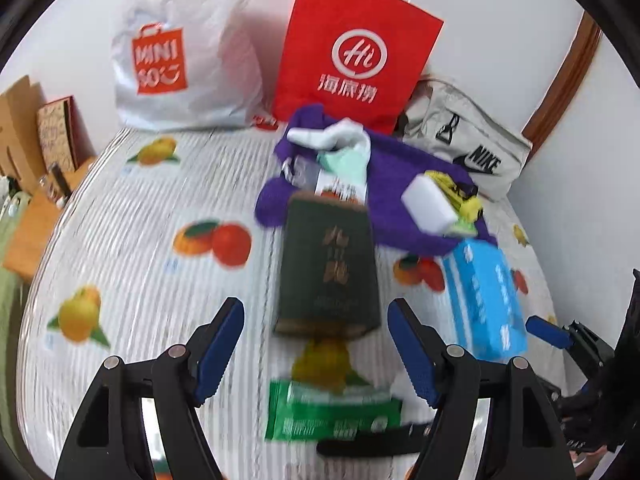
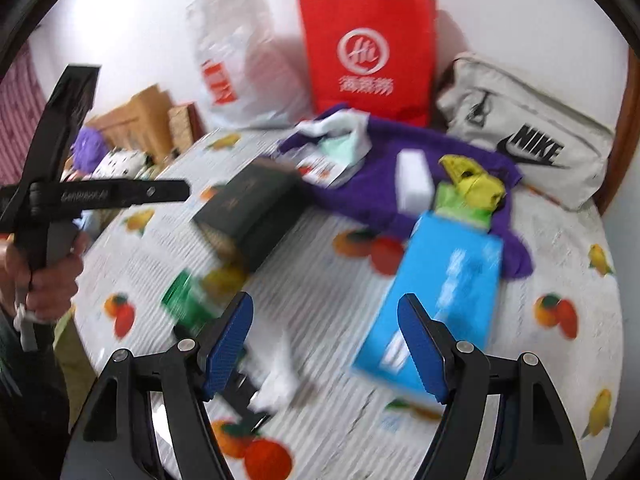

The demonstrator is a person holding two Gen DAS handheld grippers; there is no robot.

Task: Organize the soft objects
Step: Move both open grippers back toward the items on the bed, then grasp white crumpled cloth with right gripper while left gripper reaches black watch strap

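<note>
the opening step appears to be in hand: both tools are held over the fruit-print bench (image 1: pixel 120 216) with nothing yet picked. the left gripper (image 1: pixel 316 346) is seen released, its jaws spread wide and empty before the dark green box (image 1: pixel 326 272). the right gripper (image 2: pixel 326 344) is likewise released and empty, just beside the blue tissue box (image 2: pixel 436 292).

the soft things are gathered at the far middle of the bench: one purple towel (image 1: pixel 396 184), with one white sock (image 1: pixel 332 136), one white sponge (image 1: pixel 430 204) and one yellow crumpled cloth (image 1: pixel 460 196) lying on it. three bags are counted behind: one white plastic bag (image 1: pixel 184 52), one red paper bag (image 1: pixel 356 48), one grey nike pouch (image 1: pixel 468 148). one green sachet (image 1: pixel 332 412) lies near the left gripper.

the next move is judged to call for a reach past the boxes to the sock or sponge.
</note>
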